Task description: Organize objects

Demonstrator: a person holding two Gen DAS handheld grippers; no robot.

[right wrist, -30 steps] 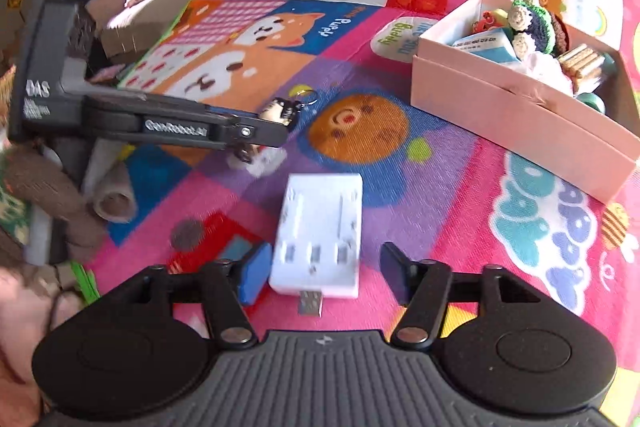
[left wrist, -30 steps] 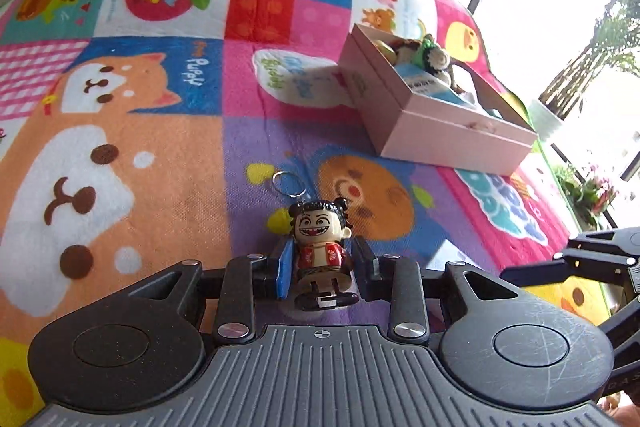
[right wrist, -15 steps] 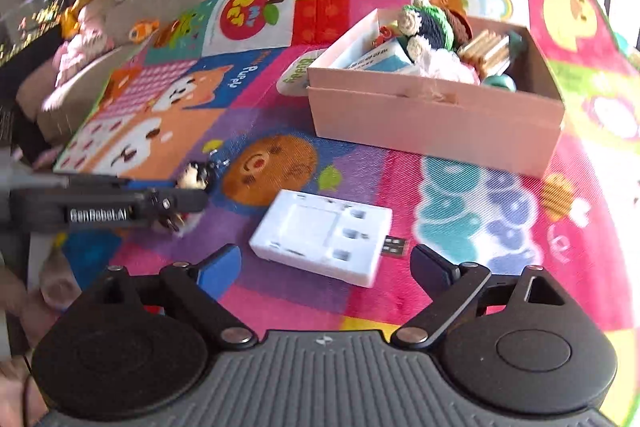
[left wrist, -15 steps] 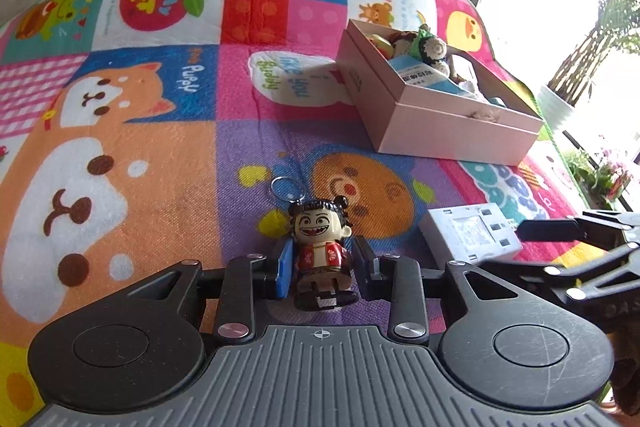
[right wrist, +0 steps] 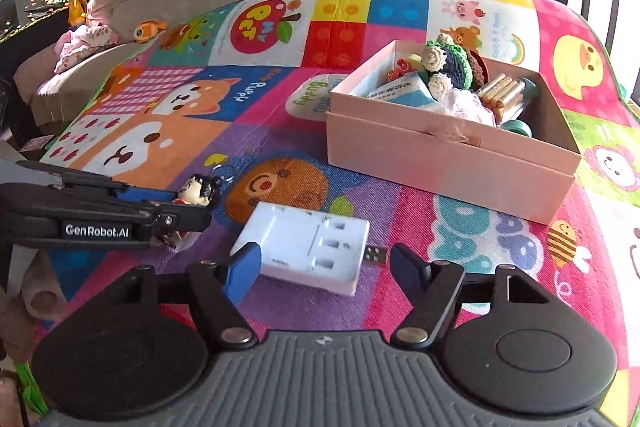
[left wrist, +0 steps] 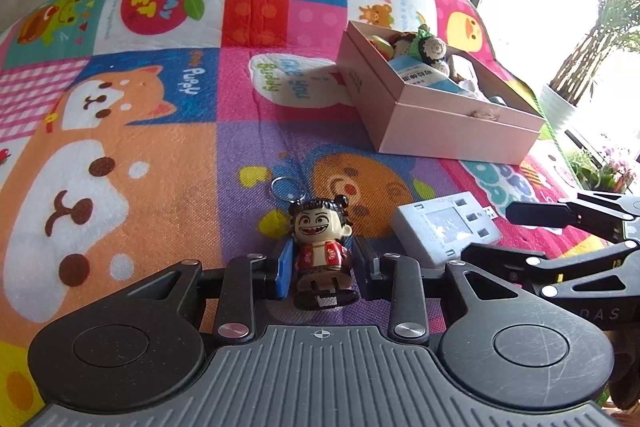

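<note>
A small grinning figurine [left wrist: 320,231] with a key ring [left wrist: 286,187] stands between the pads of my left gripper [left wrist: 322,259], which is shut on its body just above the colourful play mat [left wrist: 160,167]. From the right wrist view the same left gripper [right wrist: 188,211] reaches in from the left with the figurine [right wrist: 196,189] at its tip. A white charger with a USB plug [right wrist: 304,247] lies crosswise on the mat between the fingers of my right gripper [right wrist: 324,265]. Its jaws are closing; the right pad [right wrist: 404,263] still stands off the plug end.
An open pink box [right wrist: 440,163] holding crocheted toys, a blue-and-white packet and batteries sits on the mat beyond the charger, also in the left wrist view [left wrist: 452,131]. Soft toys line a sofa [right wrist: 120,7] at the back left. A potted plant [left wrist: 560,99] stands by the window.
The charger lay lengthwise between the right jaws and now lies crosswise. Those jaws spread wide, then narrowed. The right gripper and charger entered the left wrist view. The left grip on the figurine is unchanged.
</note>
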